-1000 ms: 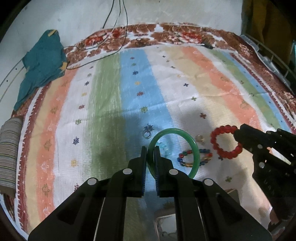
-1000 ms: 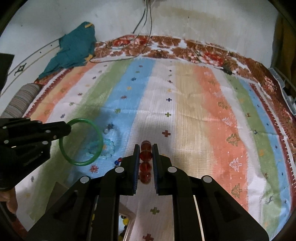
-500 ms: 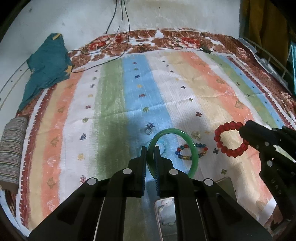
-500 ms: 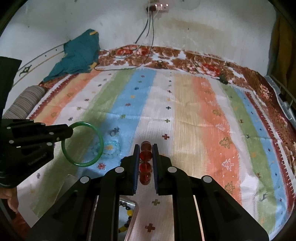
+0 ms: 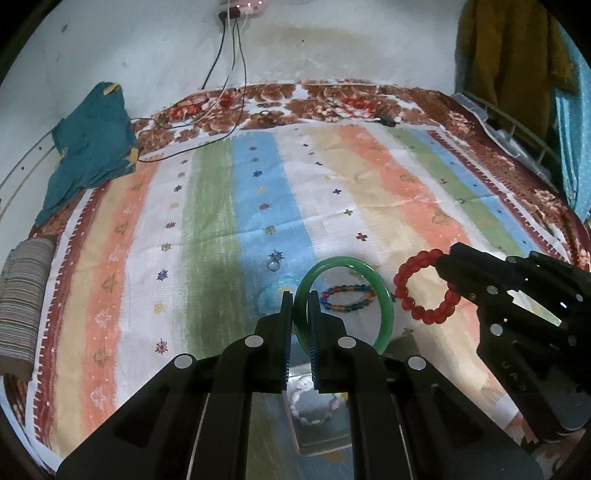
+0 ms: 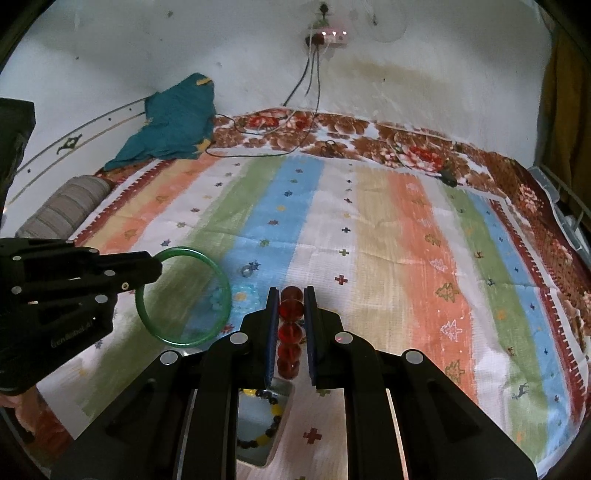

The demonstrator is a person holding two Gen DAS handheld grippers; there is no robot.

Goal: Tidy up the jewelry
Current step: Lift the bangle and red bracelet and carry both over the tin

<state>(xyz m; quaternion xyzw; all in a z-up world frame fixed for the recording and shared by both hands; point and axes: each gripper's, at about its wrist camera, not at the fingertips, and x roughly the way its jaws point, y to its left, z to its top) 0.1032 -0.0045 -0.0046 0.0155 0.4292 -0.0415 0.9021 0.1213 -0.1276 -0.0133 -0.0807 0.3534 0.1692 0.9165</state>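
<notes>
I see a bed point(image 5: 332, 192) under a striped sheet, a stained white wall point(image 6: 424, 66) behind, a power strip point(image 6: 332, 36) glowing.

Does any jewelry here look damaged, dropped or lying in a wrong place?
Nothing looks damaged. The smooth green bangle and the red beaded bracelet are each held intact. A multicoloured beaded bracelet, a pale blue beaded bracelet and a small ring lie loose on the striped cloth.
</notes>
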